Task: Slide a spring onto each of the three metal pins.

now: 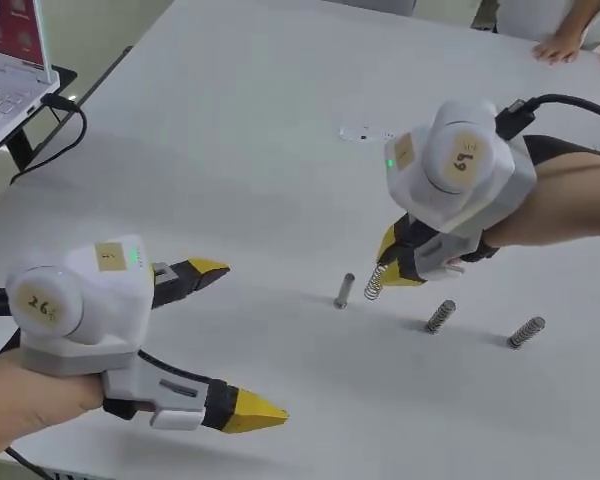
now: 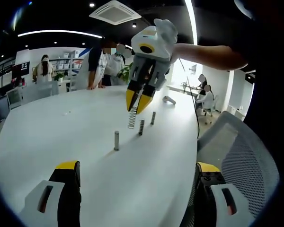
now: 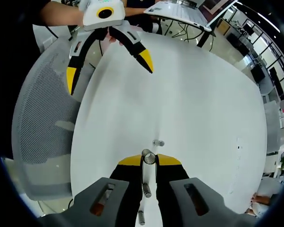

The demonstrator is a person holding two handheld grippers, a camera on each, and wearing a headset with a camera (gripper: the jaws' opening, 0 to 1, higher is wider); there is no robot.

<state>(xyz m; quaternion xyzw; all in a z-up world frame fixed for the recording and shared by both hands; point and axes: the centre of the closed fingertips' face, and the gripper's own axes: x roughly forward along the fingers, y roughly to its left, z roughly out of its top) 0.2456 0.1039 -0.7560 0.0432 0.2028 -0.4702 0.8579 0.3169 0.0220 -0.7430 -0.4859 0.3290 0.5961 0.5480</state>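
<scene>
One loose spring [image 1: 375,282] was clamped between the closed jaws of the right gripper [image 1: 408,268], hanging tilted below the yellow tips with its lower end close above the bench [image 1: 230,180]. It stood near the bare pin [image 1: 344,290] but was not on it. The bare pin was upright on the bench, at the left end of a row of three as seen in the head view. To its right stood the two sprung pins [image 1: 440,316], each wrapped in a coil, the further one well apart from the bare pin. In the right gripper view the coil sat between the yellow tips, with the bare pin just beyond it.

The left gripper [image 1: 235,340] was held low at the near side of the bench, its jaws spread wide and holding nothing, pointed toward the row of pins and well apart from it.

A laptop [image 1: 0,60] with a cable [image 1: 65,125] plugged in sat at the far left corner. A hand [image 1: 560,45] rested on the far right edge of the bench. A mesh chair [image 3: 42,118] stood beside the bench in the right gripper view.
</scene>
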